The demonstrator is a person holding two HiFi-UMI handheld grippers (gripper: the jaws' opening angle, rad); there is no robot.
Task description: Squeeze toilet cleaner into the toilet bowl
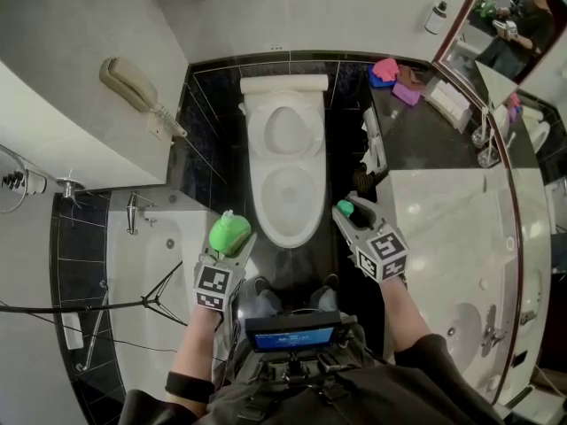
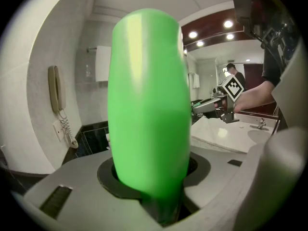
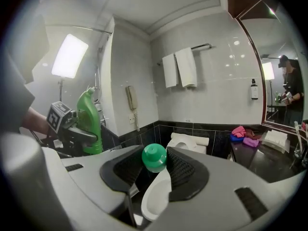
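Bottle in left tongs, cap, right tongs

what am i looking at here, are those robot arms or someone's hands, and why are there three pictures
There is no robot here. A person stands in a bathroom and holds a two-jaw hand tool in each hand. The head view comes from a camera on their head, looking down at the toilet, which is open. The other two pictures come from cameras riding on each tool, looking along its jaws. The left gripper is clamped on a green cleaner bottle. The right gripper pinches a small green cap, so the bottle is probably uncapped. The marker cubes are part of the tools. A bathtub lies to the left and a sink counter to the right.
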